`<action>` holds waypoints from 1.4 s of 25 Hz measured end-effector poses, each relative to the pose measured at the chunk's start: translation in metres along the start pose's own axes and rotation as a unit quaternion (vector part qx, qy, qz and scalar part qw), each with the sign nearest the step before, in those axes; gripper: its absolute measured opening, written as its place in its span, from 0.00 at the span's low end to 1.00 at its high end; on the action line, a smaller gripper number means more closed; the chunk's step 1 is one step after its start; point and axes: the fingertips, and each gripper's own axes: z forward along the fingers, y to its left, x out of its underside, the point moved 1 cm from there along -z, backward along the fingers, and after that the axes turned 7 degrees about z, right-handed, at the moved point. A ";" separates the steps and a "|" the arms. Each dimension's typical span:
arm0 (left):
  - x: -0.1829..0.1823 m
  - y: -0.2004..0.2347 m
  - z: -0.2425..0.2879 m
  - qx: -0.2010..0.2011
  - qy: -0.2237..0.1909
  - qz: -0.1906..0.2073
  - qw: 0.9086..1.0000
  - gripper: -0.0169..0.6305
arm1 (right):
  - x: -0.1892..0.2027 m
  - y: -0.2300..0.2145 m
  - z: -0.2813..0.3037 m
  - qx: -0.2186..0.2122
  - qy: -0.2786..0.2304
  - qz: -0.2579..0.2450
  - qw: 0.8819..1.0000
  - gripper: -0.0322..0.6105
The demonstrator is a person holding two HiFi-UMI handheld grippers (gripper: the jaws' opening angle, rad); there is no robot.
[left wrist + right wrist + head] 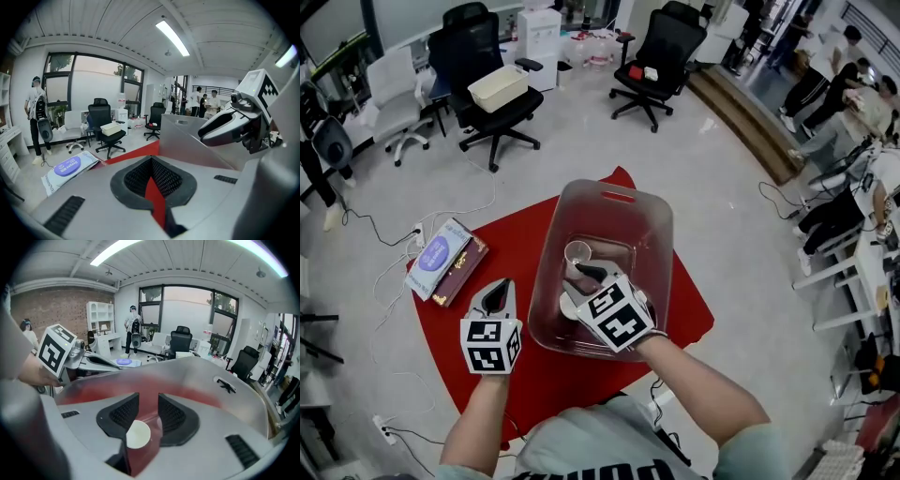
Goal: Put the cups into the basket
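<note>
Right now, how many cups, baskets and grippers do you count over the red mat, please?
Cups: 2, both in the basket
Basket: 1
Grippers: 2, the left gripper and the right gripper
Total: 5

Bright, even indoor light falls from ceiling strip lamps [172, 37] and tall windows [187, 305], which wash out pale. Shadows on the floor [722, 187] are faint and soft. Every view bows strongly toward dark, vignetted corners; close foreground surfaces look soft.
</note>
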 end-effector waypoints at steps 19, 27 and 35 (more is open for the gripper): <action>-0.021 -0.022 -0.096 0.004 -0.052 0.015 0.999 0.03 | -0.033 0.085 -0.083 0.023 -0.107 0.000 0.994 0.08; -0.001 -0.042 -0.145 0.021 -0.059 0.028 0.998 0.04 | -0.009 0.133 -0.098 0.029 -0.126 0.023 0.991 0.08; 0.021 -0.056 -0.187 0.033 -0.070 0.032 0.996 0.04 | 0.021 0.161 -0.112 0.058 -0.143 0.040 0.987 0.07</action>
